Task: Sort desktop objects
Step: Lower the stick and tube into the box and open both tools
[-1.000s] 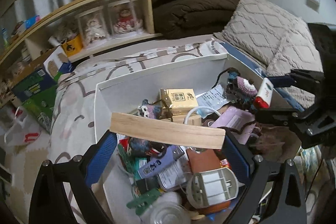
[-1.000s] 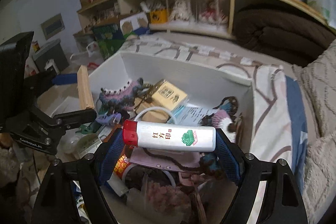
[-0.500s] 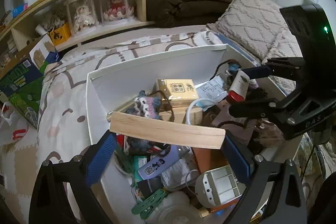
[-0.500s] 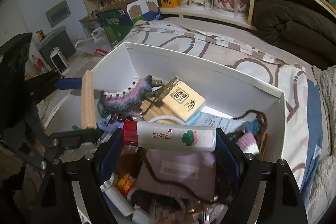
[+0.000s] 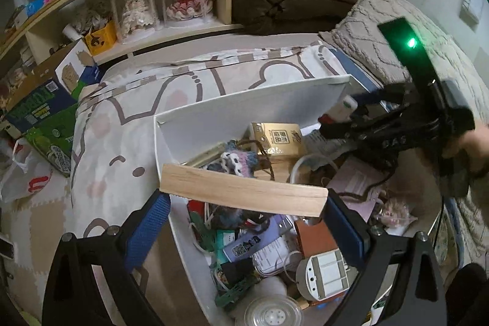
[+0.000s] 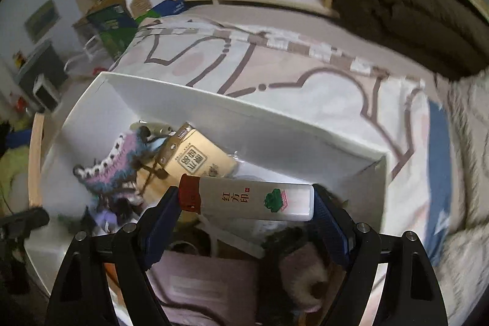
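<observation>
The left gripper [image 5: 244, 197] is clamped end to end on a flat strip of pale wood [image 5: 241, 191], which lies crosswise between its blue pads above the near left side of a white rectangular storage box [image 5: 250, 103]. The right gripper [image 6: 246, 200] is clamped in the same way on a white plastic tube with a red cap and red Chinese lettering [image 6: 249, 198], held level over the far right corner of the box, the cap at the left pad. In the left wrist view that gripper reaches in from the right, a hand [image 5: 470, 142] on its black handle.

The box sits on a bed under a cream cover with brown looping lines [image 6: 275, 63] and is crowded with oddments. Against its far wall lies a tan carton with a square printed seal [image 6: 198, 158], and just left of it a knitted purple, blue and white pouch [image 6: 116, 167]. Near the front edge lie a brown leather case [image 5: 316, 237] and a round clear lid [image 5: 272, 312].
</observation>
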Available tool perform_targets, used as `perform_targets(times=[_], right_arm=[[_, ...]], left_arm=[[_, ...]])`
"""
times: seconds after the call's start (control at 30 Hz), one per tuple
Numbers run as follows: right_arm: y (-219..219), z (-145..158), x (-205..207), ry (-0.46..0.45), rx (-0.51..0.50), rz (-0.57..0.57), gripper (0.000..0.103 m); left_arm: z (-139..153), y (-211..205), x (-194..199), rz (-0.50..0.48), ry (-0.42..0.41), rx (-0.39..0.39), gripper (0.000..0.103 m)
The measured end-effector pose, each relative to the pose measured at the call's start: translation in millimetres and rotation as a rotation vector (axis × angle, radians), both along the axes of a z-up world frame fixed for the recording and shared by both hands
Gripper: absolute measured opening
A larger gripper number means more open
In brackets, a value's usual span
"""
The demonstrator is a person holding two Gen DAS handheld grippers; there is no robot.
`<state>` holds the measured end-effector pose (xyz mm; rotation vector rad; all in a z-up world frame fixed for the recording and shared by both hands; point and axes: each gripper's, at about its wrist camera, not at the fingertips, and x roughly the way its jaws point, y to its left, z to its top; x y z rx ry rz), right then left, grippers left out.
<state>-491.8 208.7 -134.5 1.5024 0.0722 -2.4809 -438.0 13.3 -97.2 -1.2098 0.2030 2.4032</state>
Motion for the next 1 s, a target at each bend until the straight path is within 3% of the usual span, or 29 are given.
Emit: perform_targets(times=[0.23, 0.47, 0.53, 0.63, 1.0], right_arm=[[1.8, -15.0, -11.2, -0.045, 0.041, -0.052, 0.084], [10.9, -15.9, -15.0, -0.022, 0.048, -0.128, 0.084], [8.7, -16.7, -15.5, -0.019, 0.068, -0.118, 0.085], [5.9, -17.4, -16.1, -0.031, 0.063, -0.098, 0.100], [6.7, 12.2, 15.2, 0.051, 0.062, -0.034, 0.100]], left_arm=[[10.0, -10.3, -7.8, 0.044, -0.054, 0.040, 0.098], [9.3, -5.5, -14.4, 0.067, -0.096, 0.121, 0.098], [7.5, -3.3, -19.1, 0.079, -0.113, 0.131, 0.098], [6.0, -2.2, -27.3, 0.108, -0.137, 0.147, 0.098], [-6.9, 7.6, -64.7, 0.315, -0.245, 0.251, 0.098]])
